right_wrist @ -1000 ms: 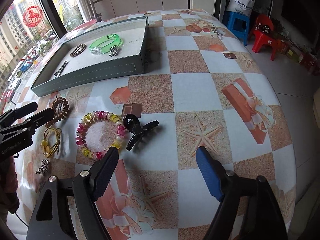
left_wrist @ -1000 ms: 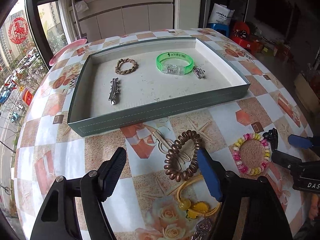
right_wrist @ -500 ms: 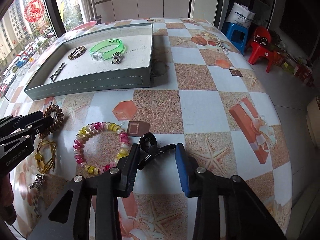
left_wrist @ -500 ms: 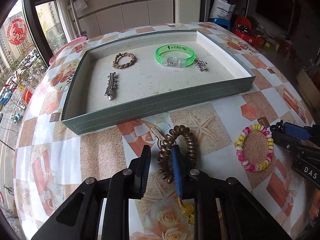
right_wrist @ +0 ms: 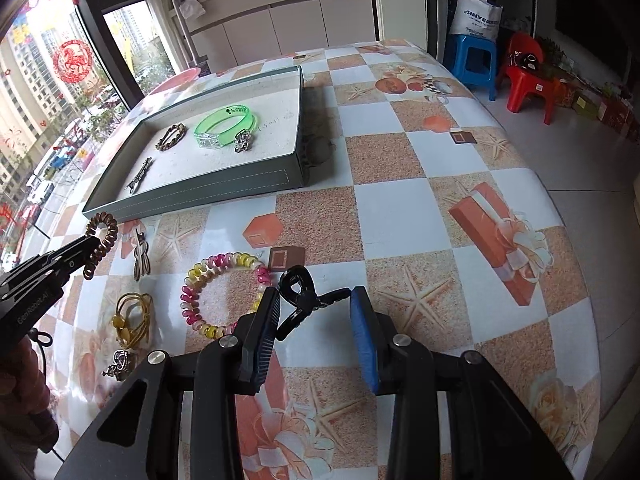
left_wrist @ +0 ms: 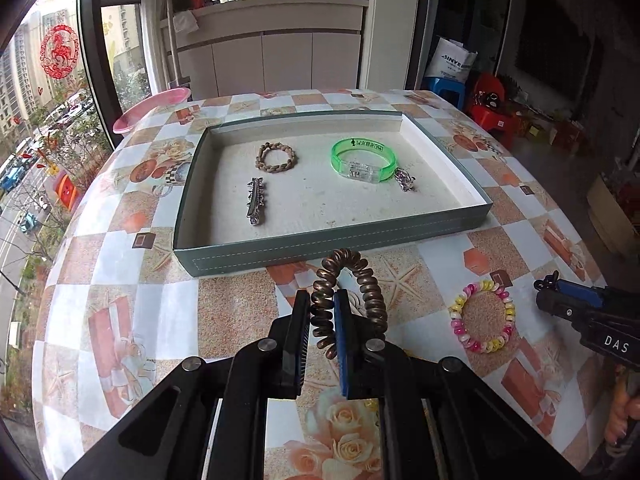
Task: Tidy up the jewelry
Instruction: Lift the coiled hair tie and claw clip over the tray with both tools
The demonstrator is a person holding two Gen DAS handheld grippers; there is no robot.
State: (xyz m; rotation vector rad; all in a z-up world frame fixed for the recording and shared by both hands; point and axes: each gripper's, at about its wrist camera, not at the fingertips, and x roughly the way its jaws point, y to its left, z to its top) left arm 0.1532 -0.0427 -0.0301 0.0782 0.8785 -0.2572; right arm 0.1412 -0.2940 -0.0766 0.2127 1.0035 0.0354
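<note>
while clamped on the brown coil tie (left_wrist: 347, 296), left gripper (left_wrist: 322, 334); right gripper (right_wrist: 314, 334) spread around black claw clip (right_wrist: 304, 300)

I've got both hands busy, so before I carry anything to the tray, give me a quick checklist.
1. Left gripper clamped on brown spiral hair tie: ok.
2. Right gripper clamped on black plastic claw clip: not ok, jaws open around it.
3. Bare floor in grey-green rectangular tray: ok.
4. Hair tie high enough to clear the tray's near wall: cannot tell.
5. Pink-and-yellow beaded bracelet clear of right gripper: cannot tell.
</note>
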